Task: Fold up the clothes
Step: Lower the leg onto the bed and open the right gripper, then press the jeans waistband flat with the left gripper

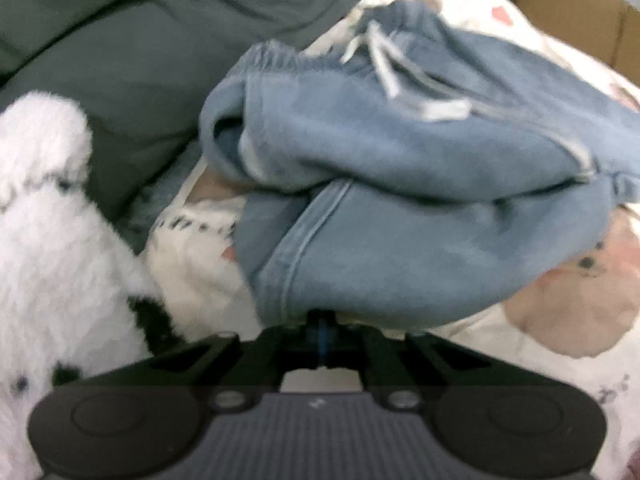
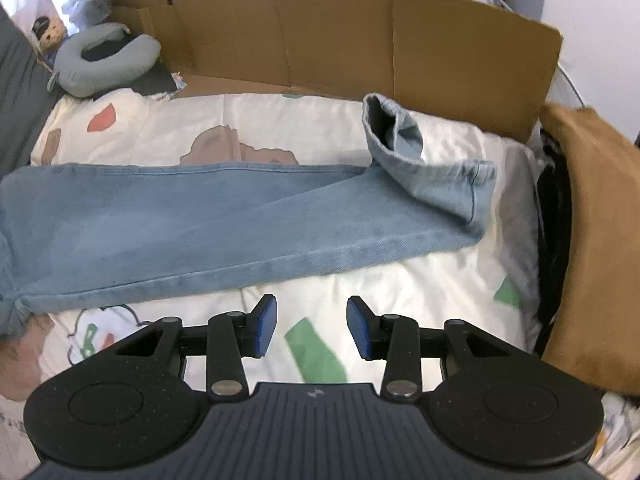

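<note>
Close in, the left gripper has its jaws drawn fully together right at the bottom hem of the bunched waist end of the jeans. The denim drapes over the closed tips, so it looks pinched there, though the contact itself is hidden under the fold. A white plush toy sits just left of it, and a grey pillow lies beyond.

The right gripper hangs with its blue pads parted about halfway — nothing between them, only the patterned bedsheet below. The legs of the jeans lie just ahead of those fingers, stretched flat with their long axis running across the view, left to right. The near edge is the long outer seam; the cuffs are off to the right, where one cuff is flipped back and stands open.

So the right hand is the nearer one to the leg ends, and I'd judge it must travel right and forward to reach them. Farther back stands a cardboard box wall, with a grey neck pillow at the far left.
</note>
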The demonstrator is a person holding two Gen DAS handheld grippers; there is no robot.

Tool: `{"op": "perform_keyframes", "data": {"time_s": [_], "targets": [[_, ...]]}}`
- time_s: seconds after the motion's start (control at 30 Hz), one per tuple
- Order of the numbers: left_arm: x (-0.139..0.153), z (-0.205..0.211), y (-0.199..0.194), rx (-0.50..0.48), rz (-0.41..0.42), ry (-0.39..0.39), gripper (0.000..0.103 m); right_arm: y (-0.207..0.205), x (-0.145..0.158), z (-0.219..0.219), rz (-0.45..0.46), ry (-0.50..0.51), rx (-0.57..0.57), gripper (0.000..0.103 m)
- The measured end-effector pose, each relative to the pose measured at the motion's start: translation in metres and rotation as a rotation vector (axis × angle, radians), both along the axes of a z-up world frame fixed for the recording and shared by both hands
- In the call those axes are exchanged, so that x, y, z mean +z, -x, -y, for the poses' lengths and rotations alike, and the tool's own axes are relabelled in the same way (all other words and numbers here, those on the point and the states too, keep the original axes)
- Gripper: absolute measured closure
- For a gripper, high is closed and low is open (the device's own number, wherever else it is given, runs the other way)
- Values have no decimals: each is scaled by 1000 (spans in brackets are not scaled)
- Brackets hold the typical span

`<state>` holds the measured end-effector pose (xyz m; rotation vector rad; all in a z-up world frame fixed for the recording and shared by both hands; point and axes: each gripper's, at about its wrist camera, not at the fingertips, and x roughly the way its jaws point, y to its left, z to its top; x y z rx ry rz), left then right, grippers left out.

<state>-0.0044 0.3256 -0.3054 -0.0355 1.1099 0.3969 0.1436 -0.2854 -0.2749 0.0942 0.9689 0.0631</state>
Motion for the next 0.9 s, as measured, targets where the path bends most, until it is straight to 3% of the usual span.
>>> {"op": "perform_keyframes", "data": {"time_s": [0.13, 0.3, 0.37, 0.43, 0.5, 0.7, 0.83, 0.9], "targets": [[17, 14, -9, -87, 8, -31, 103, 4, -4, -1, 6, -39, -19, 57], [17, 11, -17, -85, -62, -54, 99, 9, -10, -2, 1, -80, -36, 57], [12, 7, -16, -82, -96, -57, 93, 10, -11, -3, -2, -86, -33, 57], [8, 7, -14, -87, -121, -63, 70, 10, -13, -4, -5, -89, -30, 57], [3, 6, -12, -92, -137, -67, 61, 10, -14, -5, -8, -93, -28, 57], [-12, 10, -9, -119, -191, -121, 54, 12, -15, -14, -10, -78, 9, 57], [-17, 7, -3, -109, -200, -193, 39, 14, -21, -19, -19, -76, 22, 57], [-17, 4, 1, -105, -189, -232, 37, 14, -24, -22, -26, -77, 27, 57]]}}
